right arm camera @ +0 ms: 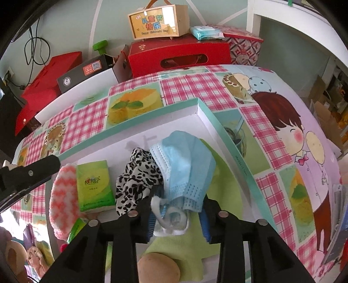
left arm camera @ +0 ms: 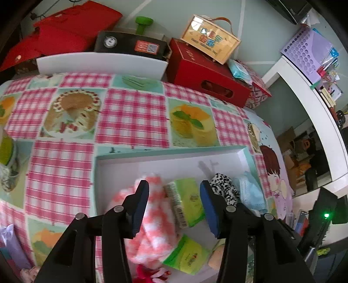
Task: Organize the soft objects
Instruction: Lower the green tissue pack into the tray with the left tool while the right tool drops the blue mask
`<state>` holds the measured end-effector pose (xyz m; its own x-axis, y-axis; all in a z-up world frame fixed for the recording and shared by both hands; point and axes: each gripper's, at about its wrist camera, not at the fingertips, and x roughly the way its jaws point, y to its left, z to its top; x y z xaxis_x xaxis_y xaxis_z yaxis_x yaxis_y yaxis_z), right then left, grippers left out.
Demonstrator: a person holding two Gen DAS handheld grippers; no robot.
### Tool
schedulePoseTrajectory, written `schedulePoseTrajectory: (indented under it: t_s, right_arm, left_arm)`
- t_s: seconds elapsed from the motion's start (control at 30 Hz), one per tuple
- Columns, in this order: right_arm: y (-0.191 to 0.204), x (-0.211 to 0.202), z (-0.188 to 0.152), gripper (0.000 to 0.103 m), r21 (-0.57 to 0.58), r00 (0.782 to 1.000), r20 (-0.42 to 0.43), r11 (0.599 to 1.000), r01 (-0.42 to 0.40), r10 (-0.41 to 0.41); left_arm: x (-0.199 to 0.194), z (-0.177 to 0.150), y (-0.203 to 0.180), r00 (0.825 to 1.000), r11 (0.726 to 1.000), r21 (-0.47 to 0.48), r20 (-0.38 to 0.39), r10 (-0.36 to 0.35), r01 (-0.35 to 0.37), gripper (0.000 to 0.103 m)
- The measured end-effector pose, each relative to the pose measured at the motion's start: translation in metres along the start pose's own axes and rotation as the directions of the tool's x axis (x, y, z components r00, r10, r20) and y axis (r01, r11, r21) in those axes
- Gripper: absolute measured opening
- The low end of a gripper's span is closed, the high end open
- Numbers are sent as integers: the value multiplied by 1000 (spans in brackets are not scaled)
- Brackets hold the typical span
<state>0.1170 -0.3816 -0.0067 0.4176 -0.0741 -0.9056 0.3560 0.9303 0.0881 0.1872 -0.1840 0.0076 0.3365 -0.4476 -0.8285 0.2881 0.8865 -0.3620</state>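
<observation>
A white tray with a teal rim [left arm camera: 134, 161] [right arm camera: 208, 115] sits on the checkered tablecloth and holds soft things. My left gripper [left arm camera: 174, 196] is open above a pink-and-white fuzzy cloth [left arm camera: 154, 219] and a green tissue pack [left arm camera: 187, 202]; a second green pack [left arm camera: 187, 254] lies nearer. My right gripper [right arm camera: 177, 214] holds blue face masks [right arm camera: 184, 165] with a white band between its fingers, over a green cloth [right arm camera: 224, 191]. A leopard-print scrunchie [right arm camera: 134, 180] [left arm camera: 224, 187] lies beside the masks. The left gripper's finger shows at the left edge of the right wrist view.
Red boxes [left arm camera: 206, 74], a black box [left arm camera: 130, 44] and a wooden gift box [right arm camera: 158, 19] stand behind the table. A white shelf [left arm camera: 315, 104] is at right. A tan plush thing [right arm camera: 158, 267] lies at the tray's near end.
</observation>
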Motion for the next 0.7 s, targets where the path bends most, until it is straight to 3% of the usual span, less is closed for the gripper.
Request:
schedulePoseTrajectory:
  t_s: [0.1,0.3,0.37,0.4,0.53,0.6,0.7]
  right_arm:
    - [1,-6,1,52,-6,1000,16,1000,0,0]
    - [8,-9,1,61,-29,1000,23,1000,0,0]
    - [10,-8,1,64,-34,1000,21,999,2,-2]
    - [11,-8,1,67,-37,1000,22,999,2,-2]
    - [14,-7,1,71,-43,1000,29,999,-9,11]
    - [16,-7,1,82,-46,999,31,999,-21,22]
    - [20,-8,0,88,-57,999,40,998,-19,21]
  left_arm:
    - [-6,-1,5,998,998,-1,19,57,-57,57]
    - [-13,-1,23,983,984,-18,47,176,-175,59]
    - [-14,-1,29,972,973,-19,56,230,-229,80]
    - [-14,-1,31,967,969,-18,61,248,-248,82]
    - [-17,-1,43,951,953,-34,71,302,-301,82]
    - [-18,-2,49,944,946,-45,69,322,-320,82]
    - [-16,-3,57,932,933,-51,59,358,-355,83]
